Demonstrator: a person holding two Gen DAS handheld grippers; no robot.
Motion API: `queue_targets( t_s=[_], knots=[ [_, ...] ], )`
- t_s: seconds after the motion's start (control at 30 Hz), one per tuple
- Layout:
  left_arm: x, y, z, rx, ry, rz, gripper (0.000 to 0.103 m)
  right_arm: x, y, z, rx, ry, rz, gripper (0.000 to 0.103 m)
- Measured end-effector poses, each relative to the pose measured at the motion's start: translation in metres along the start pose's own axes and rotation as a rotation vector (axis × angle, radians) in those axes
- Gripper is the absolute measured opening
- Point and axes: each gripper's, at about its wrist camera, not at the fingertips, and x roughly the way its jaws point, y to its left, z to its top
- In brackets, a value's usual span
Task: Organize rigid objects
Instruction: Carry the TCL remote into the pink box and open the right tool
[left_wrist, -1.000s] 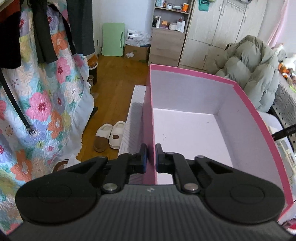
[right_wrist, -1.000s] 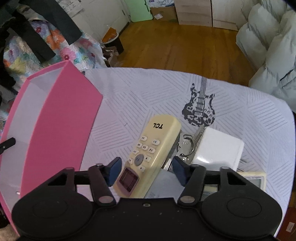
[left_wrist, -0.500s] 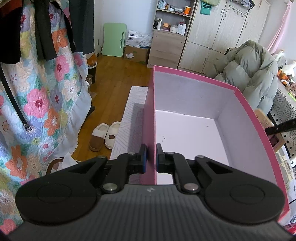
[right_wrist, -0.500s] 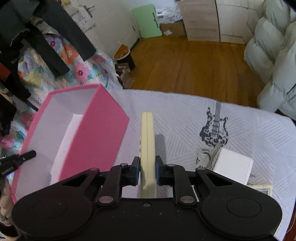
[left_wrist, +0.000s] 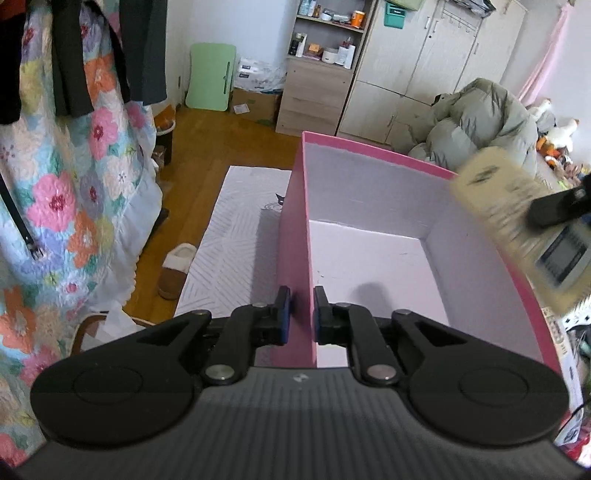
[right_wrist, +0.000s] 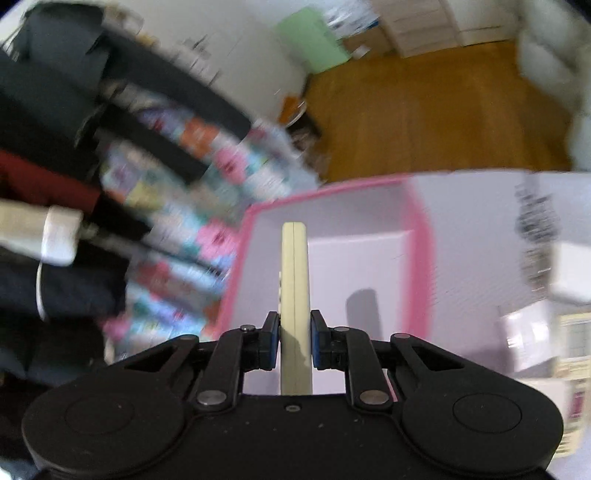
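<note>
Cream remote (right_wrist: 294, 295) edge-on, pinched by right gripper (right_wrist: 294, 341), left gripper (left_wrist: 301, 314) clamping pink box (left_wrist: 293, 258) wall

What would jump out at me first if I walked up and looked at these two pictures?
The big pink box, open and bare inside, fills the middle of the left wrist view, with the left gripper pinching its near wall. Next is the cream remote control, held edge-on in the right gripper above the box's opening. Behind, a flowered quilt hangs at the left.
</note>
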Motion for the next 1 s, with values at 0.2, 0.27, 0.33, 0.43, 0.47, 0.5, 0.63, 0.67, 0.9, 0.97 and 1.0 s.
queue_targets(
  t_s=[0.2,0.27,0.33,0.43,0.47,0.5,0.63,0.67,0.9,0.97,1.0],
  knots=[
    [-0.002,-0.003,-0.003,0.016,-0.008,0.005,0.010,0.088,-0.001,-0.007,0.101,0.135,-0.034,0.021],
    [-0.003,-0.004,-0.003,0.022,-0.013,0.005,0.010,0.107,-0.010,-0.006,0.151,0.139,-0.049,0.021],
    [-0.003,-0.003,-0.004,0.021,-0.016,0.001,0.010,0.118,-0.021,-0.005,0.203,0.120,-0.042,0.021],
    [-0.002,0.000,-0.003,0.012,-0.015,-0.008,0.010,0.129,-0.030,-0.007,0.241,0.085,-0.049,0.021],
    [-0.002,0.001,-0.003,0.009,-0.016,-0.012,0.011,0.132,-0.033,-0.008,0.264,0.076,-0.053,0.021],
    [-0.002,0.001,-0.003,0.005,-0.016,-0.016,0.011,0.134,-0.035,-0.009,0.286,0.070,-0.055,0.021],
    [-0.001,0.003,-0.004,0.000,-0.017,-0.020,0.011,0.144,-0.031,-0.009,0.296,0.067,-0.046,0.021],
    [-0.001,0.003,-0.004,0.001,-0.018,-0.020,0.011,0.147,-0.029,-0.010,0.302,0.072,-0.033,0.021],
    [0.000,0.003,-0.002,-0.002,-0.019,-0.026,0.012,0.162,-0.033,-0.017,0.353,0.115,0.010,0.024],
    [0.000,0.004,-0.002,-0.004,-0.018,-0.025,0.011,0.160,-0.035,-0.020,0.383,0.118,-0.001,0.026],
    [0.000,0.004,-0.002,-0.002,-0.018,-0.026,0.011,0.160,-0.035,-0.019,0.387,0.123,-0.011,0.029]
  ],
)
